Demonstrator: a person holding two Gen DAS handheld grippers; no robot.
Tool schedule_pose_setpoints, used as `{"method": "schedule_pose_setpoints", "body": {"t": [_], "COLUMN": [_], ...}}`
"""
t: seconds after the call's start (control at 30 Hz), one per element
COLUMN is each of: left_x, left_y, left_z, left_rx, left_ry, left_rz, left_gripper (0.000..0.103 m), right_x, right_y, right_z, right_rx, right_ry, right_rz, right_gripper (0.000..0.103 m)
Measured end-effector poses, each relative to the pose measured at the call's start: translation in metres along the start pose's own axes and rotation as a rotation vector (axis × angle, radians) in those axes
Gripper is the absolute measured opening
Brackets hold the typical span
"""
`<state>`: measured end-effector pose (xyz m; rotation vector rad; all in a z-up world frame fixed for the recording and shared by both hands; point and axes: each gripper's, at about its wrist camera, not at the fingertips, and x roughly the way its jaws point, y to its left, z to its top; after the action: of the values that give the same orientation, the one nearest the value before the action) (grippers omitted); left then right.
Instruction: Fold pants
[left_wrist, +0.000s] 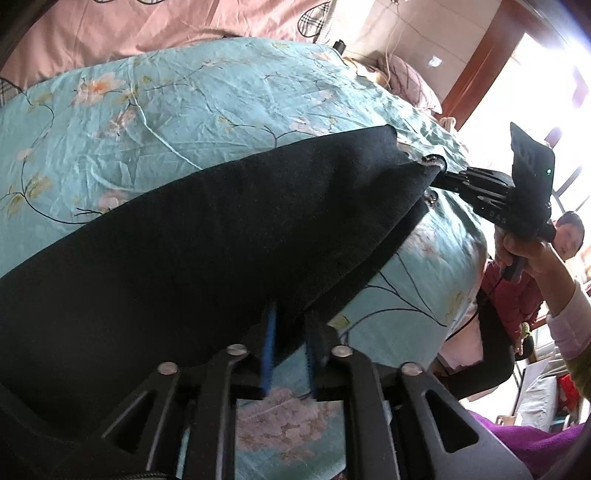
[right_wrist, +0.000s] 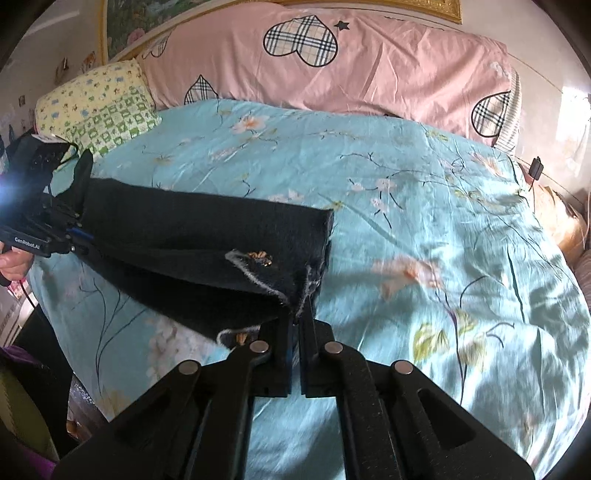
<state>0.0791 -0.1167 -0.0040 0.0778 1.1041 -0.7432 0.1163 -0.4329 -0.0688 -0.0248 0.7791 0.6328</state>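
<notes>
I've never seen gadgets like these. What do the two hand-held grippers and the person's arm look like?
Both grippers, left gripper and right gripper, are matte black linkages with silver rivets and blue-edged pads. One handle reads "GenRoboT.AI". A black cable trails down. The sleeve is pale pink.

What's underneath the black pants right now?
The black pants lie across a light blue floral bedspread, with each end pinched by the left gripper and right gripper. Whatever the cloth covers beneath its middle is hidden.
</notes>
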Motion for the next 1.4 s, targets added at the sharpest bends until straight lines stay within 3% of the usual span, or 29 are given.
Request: {"method": "schedule_pose_setpoints", "body": {"t": [0.07,0.17,0.33,0.37,0.47,0.5,0.67,0.87,1.13,1.4], "left_x": [-0.002,-0.007,-0.019,-0.022,-0.033,-0.037,-0.057,-0.086,-0.129,-0.164], "left_y": [-0.001,-0.003,0.006,0.009,0.022,0.027,0.057,0.094,0.147,0.199], "left_z": [-0.003,-0.007,-0.015,-0.016,-0.023,-0.025,-0.037,-0.048,-0.060,-0.070], "left_rx": [-0.003,-0.006,-0.074,-0.091,-0.160,-0.182,-0.292,-0.402,-0.544,-0.695], "left_ry": [-0.001,-0.012,-0.038,-0.046,-0.071,-0.078,-0.097,-0.138,-0.199,-0.226], "left_rz": [-0.020,-0.021,-0.030,-0.025,-0.009,-0.003,0.074,0.184,0.325,0.447], "left_gripper": [0.034,0.034,0.035,0.037,0.041,0.041,0.042,0.046,0.057,0.061], "right_x": [-0.002,-0.004,-0.026,-0.033,-0.043,-0.044,-0.027,0.004,0.031,0.057], "right_y": [0.001,-0.005,-0.013,-0.013,-0.004,0.001,0.032,0.083,0.129,0.163], "right_z": [-0.002,-0.007,-0.008,-0.006,0.003,0.007,0.027,0.044,0.062,0.084], "right_rx": [0.012,0.075,0.185,0.216,0.268,0.276,0.324,0.292,0.252,0.217], "right_ry": [0.021,0.064,0.013,-0.014,-0.081,-0.105,-0.121,-0.082,-0.057,-0.025], "right_rz": [-0.028,-0.074,-0.080,-0.069,-0.031,-0.011,0.135,0.252,0.352,0.436], "right_gripper": [0.003,0.004,0.006,0.014,0.067,0.069,0.069,0.069,0.069,0.069]}}
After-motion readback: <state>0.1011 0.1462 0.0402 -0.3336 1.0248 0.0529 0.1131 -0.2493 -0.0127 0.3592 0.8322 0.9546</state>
